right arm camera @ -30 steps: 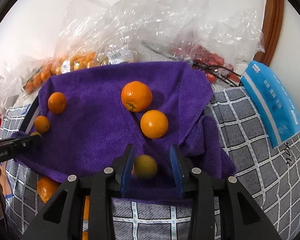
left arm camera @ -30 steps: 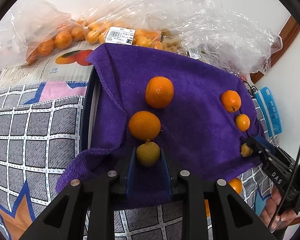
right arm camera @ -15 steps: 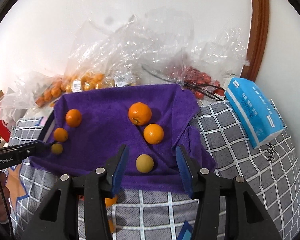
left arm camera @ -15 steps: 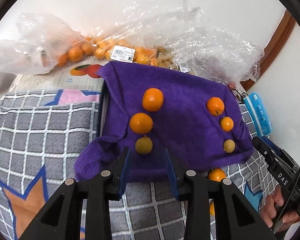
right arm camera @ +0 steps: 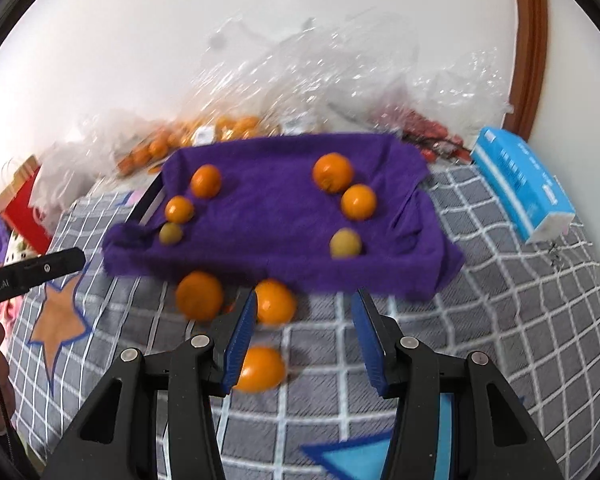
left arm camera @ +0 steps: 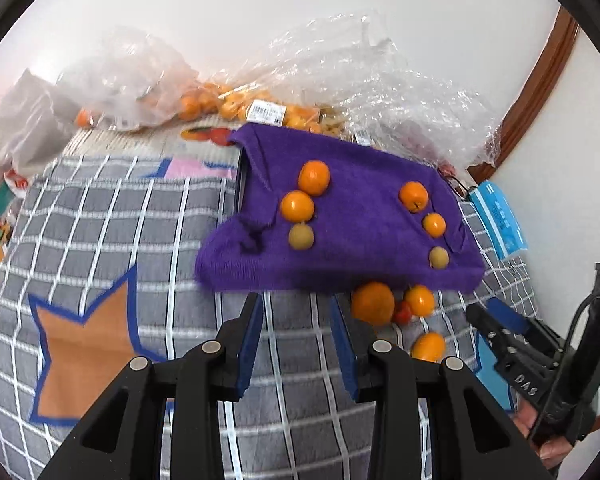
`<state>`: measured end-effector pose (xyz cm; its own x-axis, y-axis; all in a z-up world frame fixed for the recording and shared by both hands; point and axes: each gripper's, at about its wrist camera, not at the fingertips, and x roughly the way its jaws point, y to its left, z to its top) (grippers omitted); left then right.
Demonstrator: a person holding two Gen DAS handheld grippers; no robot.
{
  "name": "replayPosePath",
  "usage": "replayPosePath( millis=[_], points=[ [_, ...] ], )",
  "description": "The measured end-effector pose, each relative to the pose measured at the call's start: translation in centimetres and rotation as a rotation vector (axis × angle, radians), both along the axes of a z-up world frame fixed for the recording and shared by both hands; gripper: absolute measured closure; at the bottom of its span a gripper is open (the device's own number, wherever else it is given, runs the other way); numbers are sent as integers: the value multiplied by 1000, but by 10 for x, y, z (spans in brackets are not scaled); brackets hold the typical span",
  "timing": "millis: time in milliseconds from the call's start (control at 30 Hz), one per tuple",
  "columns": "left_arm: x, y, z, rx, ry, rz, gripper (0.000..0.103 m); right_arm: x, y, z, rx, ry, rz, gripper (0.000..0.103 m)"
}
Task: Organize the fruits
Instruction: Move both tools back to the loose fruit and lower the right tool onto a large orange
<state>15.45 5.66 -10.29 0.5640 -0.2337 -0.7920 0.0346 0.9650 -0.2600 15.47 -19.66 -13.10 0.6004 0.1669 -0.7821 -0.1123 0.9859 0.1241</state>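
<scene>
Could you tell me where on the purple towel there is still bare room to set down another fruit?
The middle of the purple towel is bare, between the left column of fruit and the right column. Below its front edge, loose oranges crowd the quilt.

Between the two fruit rows on the purple towel (right arm camera: pixel 268 216) lies a bare lane, open from 6 toward 12 o'clock. Loose oranges (right arm camera: pixel 199 295) crowd the towel's near edge at 7 o'clock. Plastic bags (left arm camera: pixel 364 80) wall off 12 o'clock; a blue tissue pack (right arm camera: pixel 520 184) stands at 2.
</scene>
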Motion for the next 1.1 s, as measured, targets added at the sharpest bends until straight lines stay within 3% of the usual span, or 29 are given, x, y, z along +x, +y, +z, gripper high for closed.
replayPosePath(
  millis=[367, 733, 1100],
  points=[
    [-33, 18, -22, -42, 22, 48, 70, -13, 24, -28, -23, 52, 78, 54],
    [-26, 19, -28, -40, 39, 53, 70, -2, 31, -51, -13, 132, 116, 56],
    [-22, -14, -30, -19, 53, -17, 70, -19, 9, -31, -8, 50, 89, 58]
  ],
)
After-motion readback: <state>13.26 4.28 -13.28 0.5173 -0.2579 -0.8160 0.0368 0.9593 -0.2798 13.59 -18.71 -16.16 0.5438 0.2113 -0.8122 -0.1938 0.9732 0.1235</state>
